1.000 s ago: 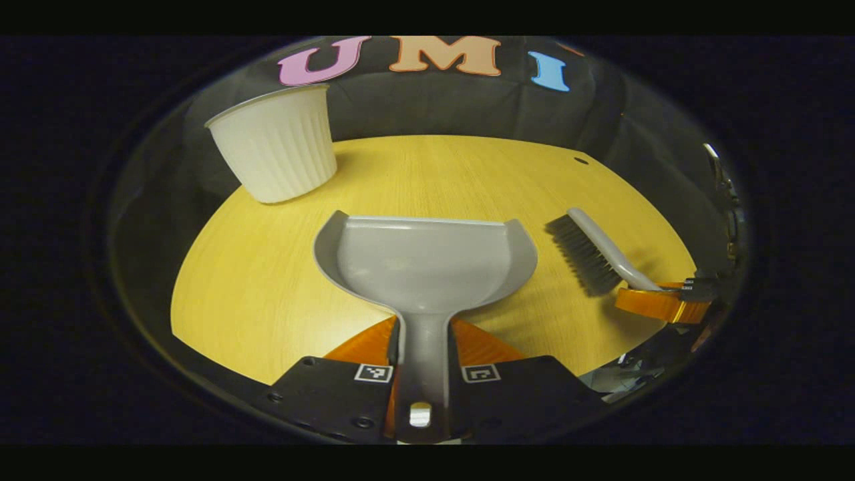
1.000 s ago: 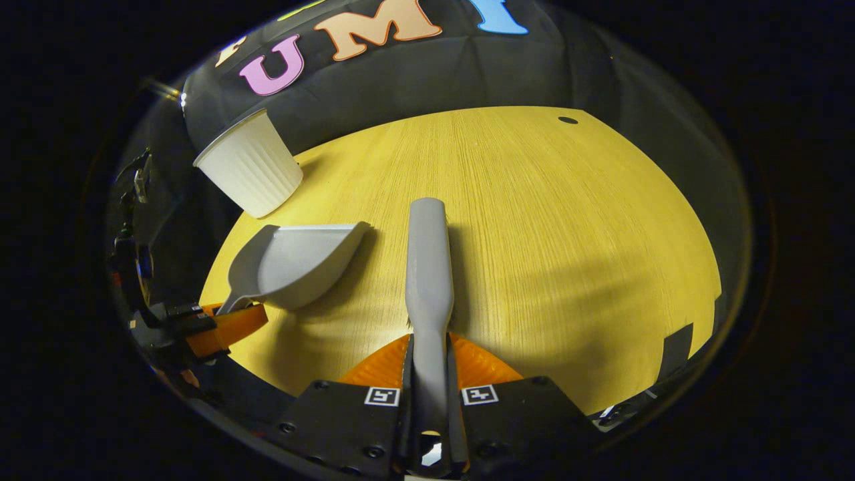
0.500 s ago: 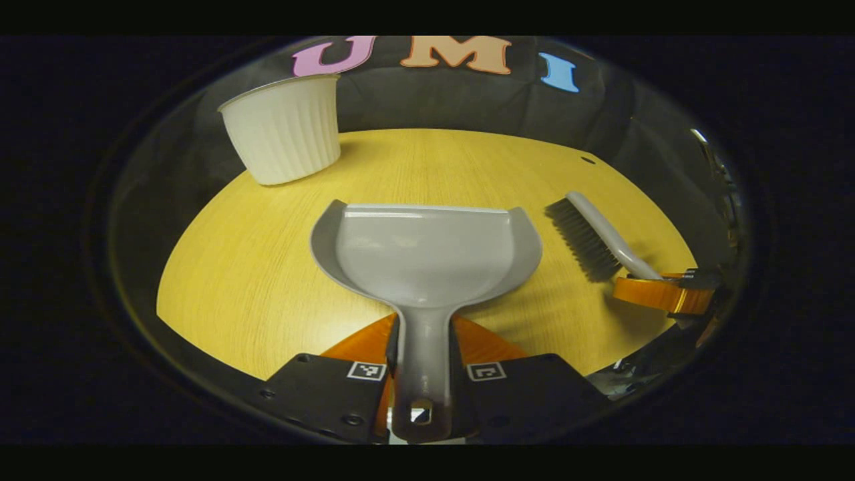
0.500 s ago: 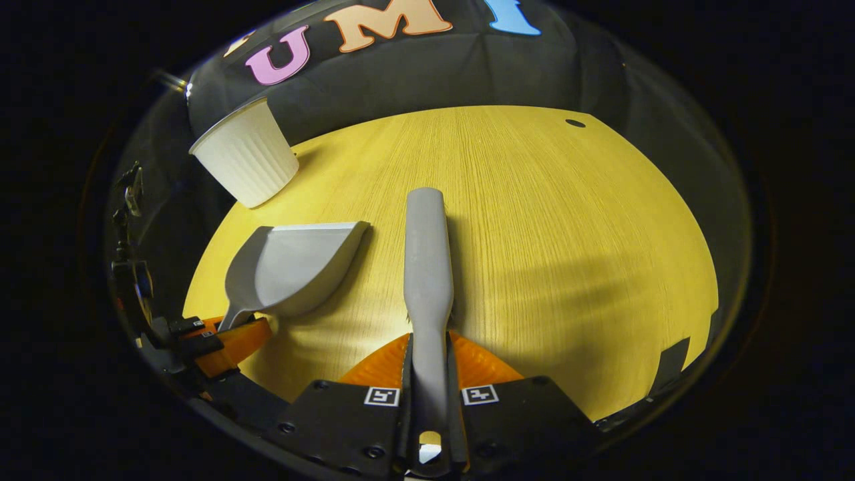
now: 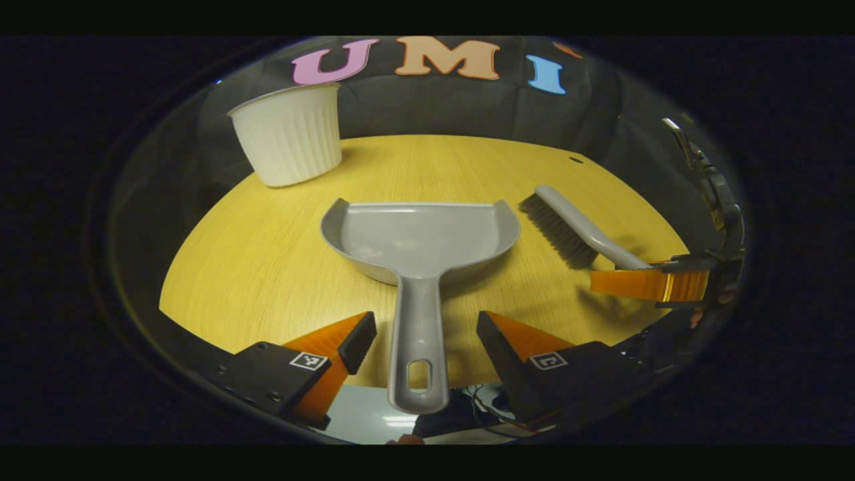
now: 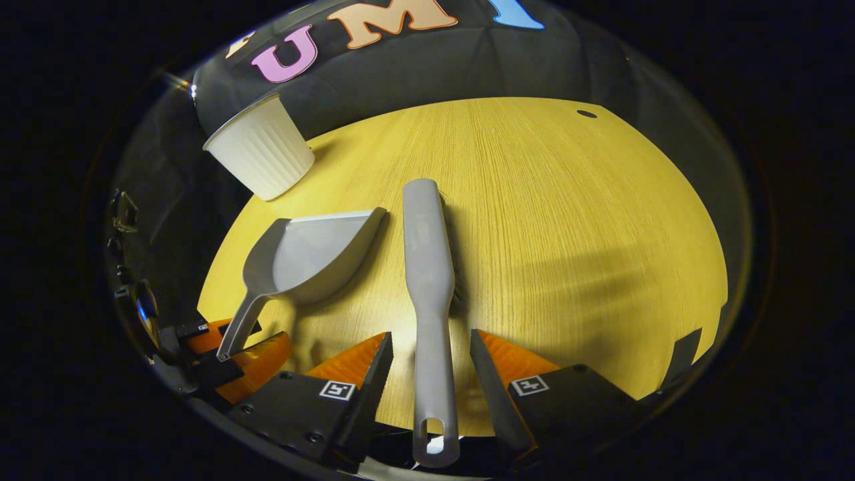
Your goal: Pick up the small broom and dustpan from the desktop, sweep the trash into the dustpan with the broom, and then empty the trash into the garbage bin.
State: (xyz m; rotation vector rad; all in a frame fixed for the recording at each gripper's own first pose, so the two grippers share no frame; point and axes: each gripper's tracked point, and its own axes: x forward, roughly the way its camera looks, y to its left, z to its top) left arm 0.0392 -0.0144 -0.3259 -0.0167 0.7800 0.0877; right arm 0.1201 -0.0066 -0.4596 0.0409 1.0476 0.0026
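Observation:
The grey dustpan (image 5: 421,234) lies flat on the wooden table (image 5: 434,160), mouth facing away. Its handle runs back between the spread fingers of my left gripper (image 5: 425,326), which is open and touches nothing. The grey broom (image 6: 427,254) lies on the table beside it, bristles down, and its handle passes between the parted fingers of my open right gripper (image 6: 431,342). In the left gripper view the broom (image 5: 568,230) sits right of the pan, with the right gripper (image 5: 651,284) at its handle. In the right gripper view the dustpan (image 6: 307,250) and left gripper (image 6: 234,347) are at the left.
A white ribbed bin (image 5: 290,137) stands at the table's far left edge, also seen as the bin (image 6: 260,157) beyond the pan. The table (image 6: 568,200) has a small dark hole (image 6: 586,113) far right. Both handle ends overhang the near edge.
Both grippers have opened. The dustpan handle and the broom handle have been let go and both tools now rest on the table between the spread fingers.

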